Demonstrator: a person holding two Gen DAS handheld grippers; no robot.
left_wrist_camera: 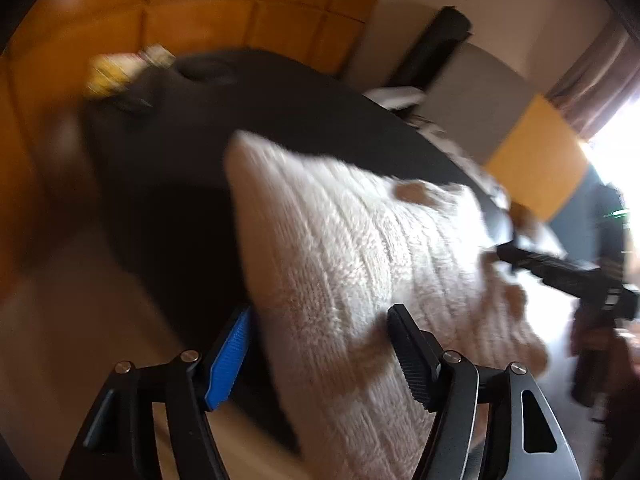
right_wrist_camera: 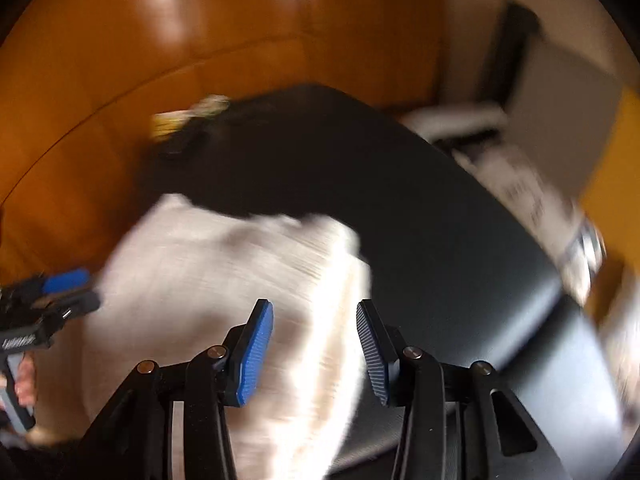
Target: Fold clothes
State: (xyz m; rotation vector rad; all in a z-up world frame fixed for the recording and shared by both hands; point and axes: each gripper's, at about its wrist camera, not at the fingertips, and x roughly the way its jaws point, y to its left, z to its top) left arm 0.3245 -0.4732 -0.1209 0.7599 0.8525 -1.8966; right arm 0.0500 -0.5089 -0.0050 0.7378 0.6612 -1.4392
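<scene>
Left wrist view: the white knit sweater [left_wrist_camera: 360, 264] lies on the black counter [left_wrist_camera: 168, 184], left gripper [left_wrist_camera: 320, 352] and right gripper [right_wrist_camera: 316, 344] both agape, empty; one hurried pinch could snag a single layer

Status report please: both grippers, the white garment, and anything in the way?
Left gripper open, right gripper open, neither gripping. White ribbed knit garment lies on the round black table. Small yellow object at the far table edge; frames blurred.

You see a fuzzy, ribbed white knit sweater [left_wrist_camera: 360, 248] lying on a smooth, matt black tabletop [right_wrist_camera: 440, 240]. Behind you have glossy orange wood panelling [right_wrist_camera: 180, 40].
</scene>
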